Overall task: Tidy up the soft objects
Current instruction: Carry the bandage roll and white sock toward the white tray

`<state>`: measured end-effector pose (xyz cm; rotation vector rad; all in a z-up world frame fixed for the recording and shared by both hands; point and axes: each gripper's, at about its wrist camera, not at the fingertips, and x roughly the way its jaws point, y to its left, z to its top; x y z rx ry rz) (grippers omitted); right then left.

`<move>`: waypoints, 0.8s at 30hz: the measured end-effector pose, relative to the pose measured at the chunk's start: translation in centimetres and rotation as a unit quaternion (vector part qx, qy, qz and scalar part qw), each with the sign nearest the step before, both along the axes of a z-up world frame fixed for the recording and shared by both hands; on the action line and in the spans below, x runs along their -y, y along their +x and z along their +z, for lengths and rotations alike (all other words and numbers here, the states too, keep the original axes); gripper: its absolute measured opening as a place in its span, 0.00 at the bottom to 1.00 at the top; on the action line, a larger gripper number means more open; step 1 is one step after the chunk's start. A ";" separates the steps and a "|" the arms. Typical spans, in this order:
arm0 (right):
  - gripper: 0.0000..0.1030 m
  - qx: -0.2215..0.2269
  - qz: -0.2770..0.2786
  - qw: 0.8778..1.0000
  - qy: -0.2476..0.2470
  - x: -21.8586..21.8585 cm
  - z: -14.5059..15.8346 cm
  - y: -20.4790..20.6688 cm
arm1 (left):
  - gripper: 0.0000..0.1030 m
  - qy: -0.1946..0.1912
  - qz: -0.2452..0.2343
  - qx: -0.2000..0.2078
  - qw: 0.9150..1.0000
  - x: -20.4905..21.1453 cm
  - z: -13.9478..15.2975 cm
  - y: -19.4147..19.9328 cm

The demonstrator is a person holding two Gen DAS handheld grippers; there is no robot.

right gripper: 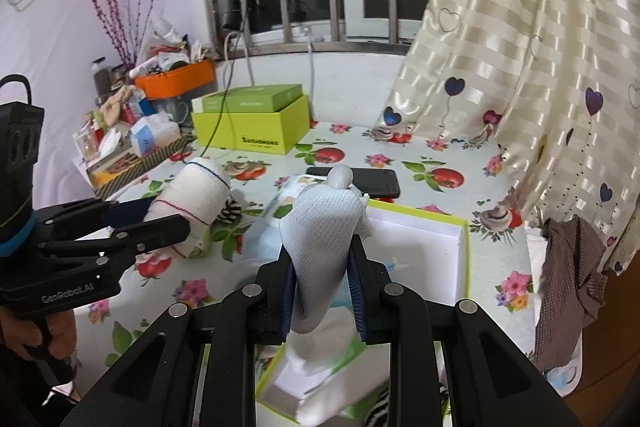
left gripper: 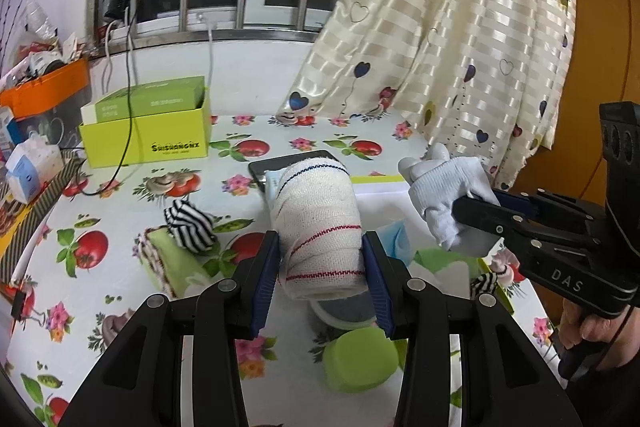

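My left gripper [left gripper: 320, 259] is shut on a rolled white towel [left gripper: 320, 227] with red and blue stitched lines, held above the table; it also shows in the right wrist view [right gripper: 192, 195]. My right gripper [right gripper: 322, 267] is shut on a pale blue-white sock bundle [right gripper: 324, 227], held above an open white box with a lime rim [right gripper: 464, 239]; the sock also shows in the left wrist view [left gripper: 444, 195]. A black-and-white striped sock ball [left gripper: 190, 227] lies on a green roll [left gripper: 172, 263]. A green soft block [left gripper: 360, 359] lies below the towel.
A fruit-print tablecloth [left gripper: 120, 307] covers the table. A lime shoebox [left gripper: 148, 139] stands at the back, a black phone [right gripper: 372, 181] in the middle, an orange bin [left gripper: 48, 87] and clutter at left. A heart-print curtain [left gripper: 460, 27] hangs at right.
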<state>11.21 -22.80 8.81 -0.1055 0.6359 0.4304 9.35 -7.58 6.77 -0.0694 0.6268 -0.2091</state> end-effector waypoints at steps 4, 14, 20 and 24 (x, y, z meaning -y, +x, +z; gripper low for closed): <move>0.22 -0.006 -0.012 1.000 0.002 1.4 -0.4 1.0 | 0.42 0.003 -0.011 -0.001 1.000 0.9 0.1 0.7; 0.22 -0.051 -0.047 0.998 0.005 4.9 -3.6 4.9 | 0.42 0.008 -0.031 -0.013 0.999 3.0 -0.2 2.4; 0.22 -0.084 -0.055 0.995 0.010 6.0 -5.8 6.7 | 0.42 0.018 -0.041 -0.017 0.999 4.3 -0.3 3.3; 0.24 -0.103 -0.069 0.992 0.009 6.9 -7.2 7.5 | 0.42 0.021 -0.048 -0.025 0.998 5.2 -0.6 3.8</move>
